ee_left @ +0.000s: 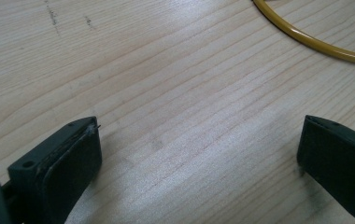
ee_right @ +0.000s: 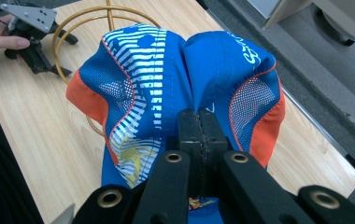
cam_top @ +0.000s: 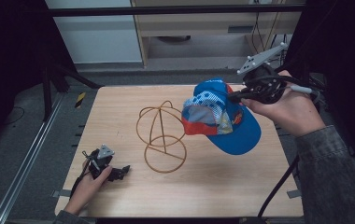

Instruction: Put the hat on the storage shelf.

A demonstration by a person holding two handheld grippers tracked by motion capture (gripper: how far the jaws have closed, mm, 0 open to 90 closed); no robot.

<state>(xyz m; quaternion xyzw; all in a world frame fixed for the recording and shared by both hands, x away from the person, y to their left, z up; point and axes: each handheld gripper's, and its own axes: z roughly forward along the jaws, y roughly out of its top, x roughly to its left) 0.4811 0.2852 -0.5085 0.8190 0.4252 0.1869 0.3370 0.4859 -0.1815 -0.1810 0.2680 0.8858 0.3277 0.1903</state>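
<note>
A pale wooden table (cam_top: 119, 107) stood in a dim room with grey floor around it and cabinets behind, its near edge cut off. Above the table's right side hung a blue cap (cam_top: 222, 116) with orange trim, its brim pointing down toward the person and its long axis sloping from far left to near right, beside a wire stand (cam_top: 161, 135) at mid-table. The right gripper (ee_right: 199, 135) had its jaws clamped together on a fold of the cap's cloth, while the left gripper (ee_left: 199, 154) rested low at the near left, jaws wide apart over bare wood.
</note>
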